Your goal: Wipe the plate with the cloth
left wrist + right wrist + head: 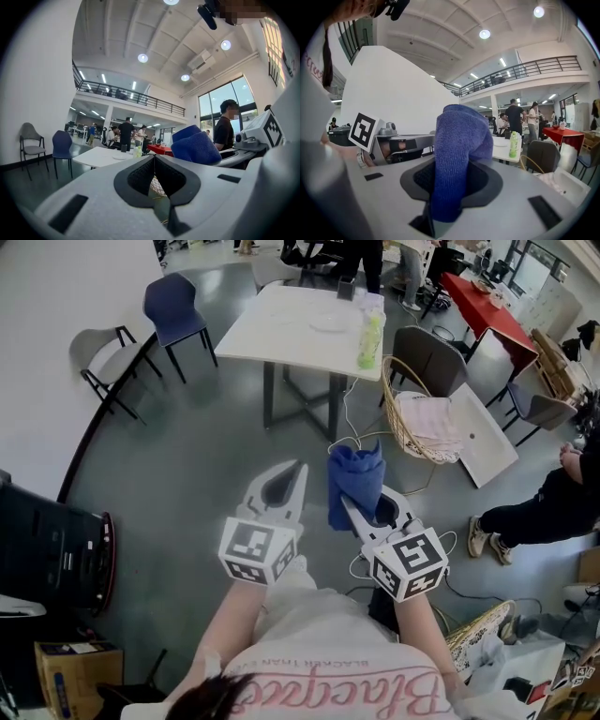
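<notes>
Blue cloth: the cloth (356, 486) is a soft, fuzzy towel-like rag, deep blue, bunched into a thick fold that stands up above the jaws.
Where it is: in the air in front of the person, over the grey floor, well apart from the white table (272, 334).
How it should handle: light and limp, I judge; it will flop and fold rather than keep a shape, and the nap should grip a smooth surface without scratching.
Where to hold it: by a gathered bunch near its middle, as now, leaving a loose pad free to rub with.
Right tool: the right tool (354, 512) pinches the cloth, whose lower end runs down between the dark pads.
Left tool: the left tool (300, 468) is pressed together with nothing in it, just beside the right one and level with it.
Plate: a pale round plate (330, 322) lies flat on the far table; probably hard, smooth and breakable, best steadied at its rim.
Beside the plate: a green bottle (369, 341) stands at the table's right edge.
Progress: wiping not begun, by my reading; cloth and plate are far apart.
</notes>
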{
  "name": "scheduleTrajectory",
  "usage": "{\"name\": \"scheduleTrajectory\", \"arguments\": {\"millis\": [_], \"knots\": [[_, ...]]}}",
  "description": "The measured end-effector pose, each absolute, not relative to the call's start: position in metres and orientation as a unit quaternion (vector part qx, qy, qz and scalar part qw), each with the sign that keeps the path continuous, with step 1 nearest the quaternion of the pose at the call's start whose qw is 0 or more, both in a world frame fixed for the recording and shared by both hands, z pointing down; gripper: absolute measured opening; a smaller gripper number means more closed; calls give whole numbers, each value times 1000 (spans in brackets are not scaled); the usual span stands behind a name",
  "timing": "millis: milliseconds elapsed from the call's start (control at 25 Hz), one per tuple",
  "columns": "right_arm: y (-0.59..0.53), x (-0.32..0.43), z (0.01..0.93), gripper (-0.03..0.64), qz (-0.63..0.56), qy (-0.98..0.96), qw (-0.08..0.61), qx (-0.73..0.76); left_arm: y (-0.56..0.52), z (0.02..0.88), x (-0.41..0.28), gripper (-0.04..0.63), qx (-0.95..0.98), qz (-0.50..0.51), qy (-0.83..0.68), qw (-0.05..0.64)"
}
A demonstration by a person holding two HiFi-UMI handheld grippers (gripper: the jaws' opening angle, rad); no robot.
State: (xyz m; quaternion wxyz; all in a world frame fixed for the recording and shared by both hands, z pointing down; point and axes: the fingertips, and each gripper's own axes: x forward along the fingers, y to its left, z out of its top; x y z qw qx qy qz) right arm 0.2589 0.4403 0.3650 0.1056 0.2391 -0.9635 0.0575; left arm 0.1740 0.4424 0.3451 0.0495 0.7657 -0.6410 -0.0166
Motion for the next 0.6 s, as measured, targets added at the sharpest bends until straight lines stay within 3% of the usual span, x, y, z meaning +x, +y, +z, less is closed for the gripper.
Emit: {"name": "scheduleTrajectory", "arguments": {"millis": [600], "knots": [[345,167,362,109,54,-958,105,260,346,344,88,6,792,-15,-609,41]]}}
